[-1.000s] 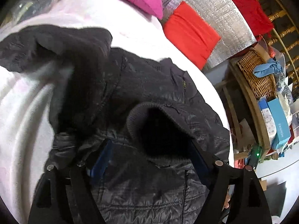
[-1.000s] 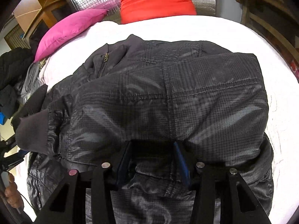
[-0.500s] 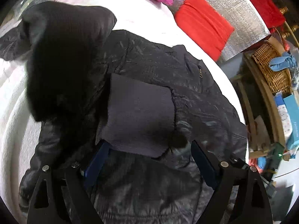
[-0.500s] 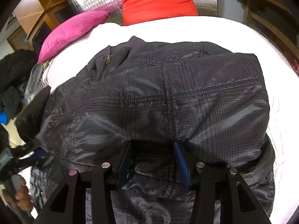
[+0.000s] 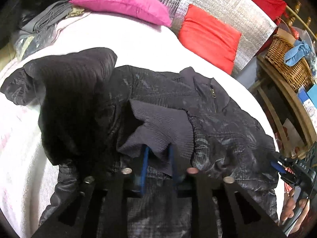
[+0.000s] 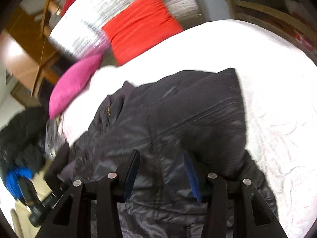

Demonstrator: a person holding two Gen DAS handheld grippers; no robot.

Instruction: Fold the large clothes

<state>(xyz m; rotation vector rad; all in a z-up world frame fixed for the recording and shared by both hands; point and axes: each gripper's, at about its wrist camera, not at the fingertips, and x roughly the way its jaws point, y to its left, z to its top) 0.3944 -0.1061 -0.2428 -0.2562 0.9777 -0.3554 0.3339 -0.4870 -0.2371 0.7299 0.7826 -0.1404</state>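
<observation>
A dark quilted jacket [image 5: 218,117] lies on a white bed cover [image 5: 118,39], its collar and zip toward the pillows. My left gripper [image 5: 158,156] is shut on the ribbed knit cuff [image 5: 164,127] of a sleeve folded over the jacket's front. A black ribbed hem [image 5: 75,75] bulges at the left. In the right wrist view the jacket [image 6: 178,119] fills the middle; my right gripper [image 6: 161,170] hangs over it with jaws apart, holding nothing. The view is blurred.
A pink pillow [image 5: 122,2] and a red pillow [image 5: 210,37] lean on a silver headboard [image 5: 214,4]. A wicker basket [image 5: 287,63] and boxes stand on a wooden shelf at the right. Grey clothes [image 5: 43,19] are piled at the far left.
My left gripper has closed on the knit cuff, having been wide open. My right gripper has let go of the jacket fold, opened, and swung, tilting its view.
</observation>
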